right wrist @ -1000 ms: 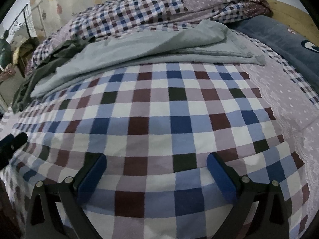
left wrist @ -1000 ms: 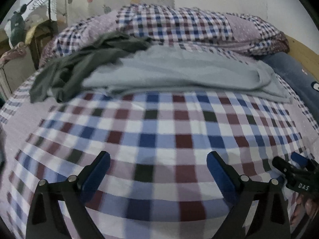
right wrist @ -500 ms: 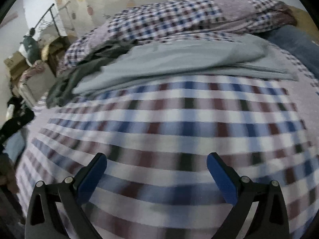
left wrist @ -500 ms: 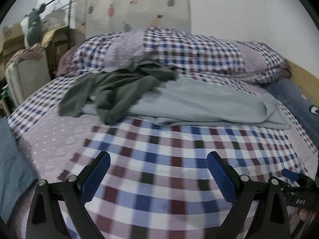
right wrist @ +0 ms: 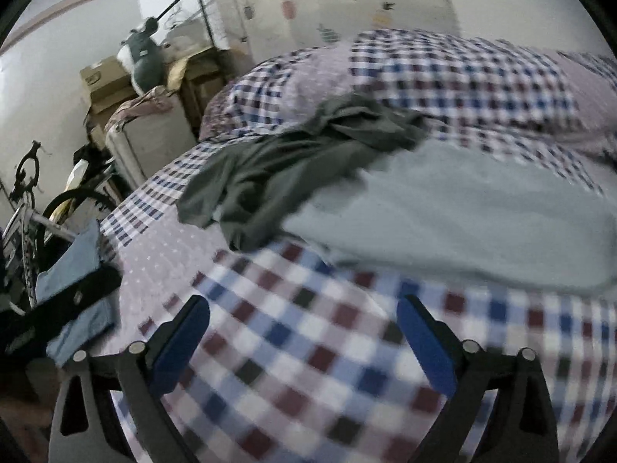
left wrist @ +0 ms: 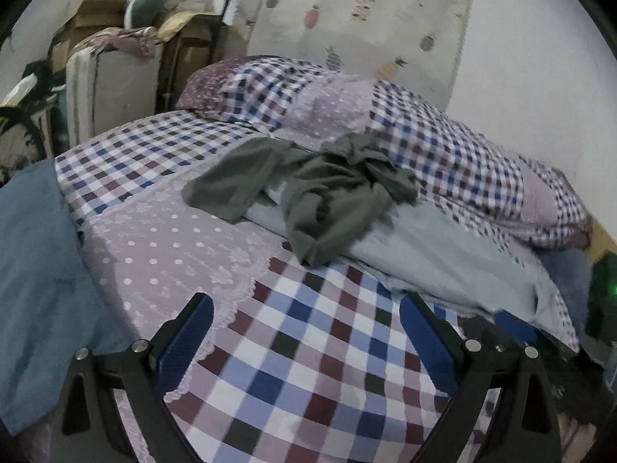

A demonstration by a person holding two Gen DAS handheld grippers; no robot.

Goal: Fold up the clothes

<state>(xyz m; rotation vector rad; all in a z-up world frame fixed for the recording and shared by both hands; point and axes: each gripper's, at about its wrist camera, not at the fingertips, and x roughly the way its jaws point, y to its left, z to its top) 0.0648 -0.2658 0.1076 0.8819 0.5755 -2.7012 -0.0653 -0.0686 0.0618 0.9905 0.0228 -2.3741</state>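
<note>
A crumpled dark grey-green garment (left wrist: 320,196) (right wrist: 285,162) lies on the checked bed sheet (left wrist: 308,347) (right wrist: 308,347), partly over a pale grey-blue garment (left wrist: 443,258) (right wrist: 482,223) spread to its right. A blue garment (left wrist: 31,270) (right wrist: 77,281) hangs at the bed's left edge. My left gripper (left wrist: 306,332) hovers open over the sheet, well short of the clothes, nothing between its blue pads. The right gripper (right wrist: 304,332) is also open and empty over the sheet. The other gripper's black body shows at the right edge of the left wrist view and at the left edge of the right wrist view.
A rolled checked quilt (left wrist: 424,146) (right wrist: 462,77) lies along the far side of the bed against the wall. Cardboard boxes (left wrist: 100,11), a plush toy (right wrist: 142,58) and a suitcase (left wrist: 112,88) stand left of the bed. A bicycle (right wrist: 27,208) leans at far left.
Both views have swung left and lifted, bringing the left bed edge, the blue garment and the room clutter into sight. Both grippers stay open and empty.
</note>
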